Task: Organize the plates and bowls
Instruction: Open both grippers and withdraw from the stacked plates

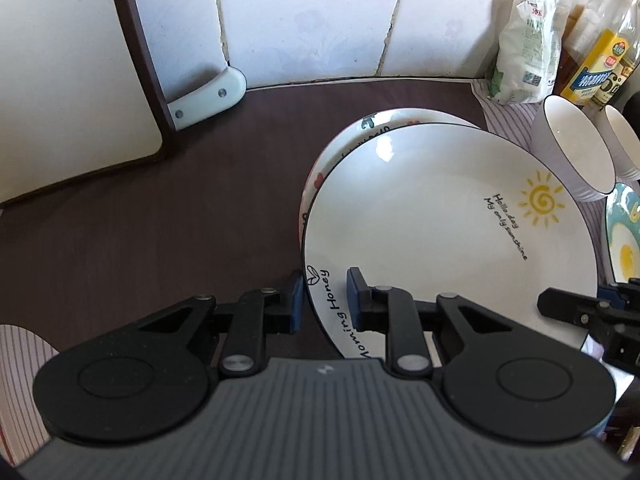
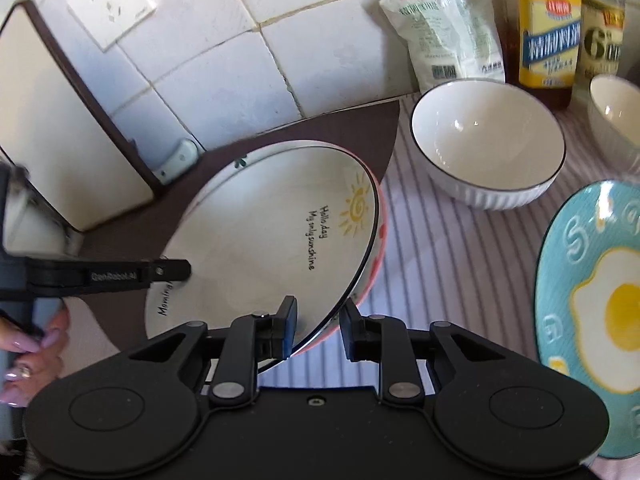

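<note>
Two claws straddle the sunshine plate [image 1: 440, 232], lying on a floral plate [image 1: 320, 172] near the worktop's back edge: left claw [image 1: 322, 300] and right claw [image 2: 318, 330] both spread over opposite rims, not pinching. Judged: two-sided hold steadies it. Ribbed bowl [image 2: 486, 144] and egg plate [image 2: 592, 312] crowd the right; dark worktop [image 1: 160, 220] left lies open.

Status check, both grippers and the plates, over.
Left gripper and right gripper open, each straddling the sun plate rim. Plate on the flowered plate. White bowl close right.
</note>
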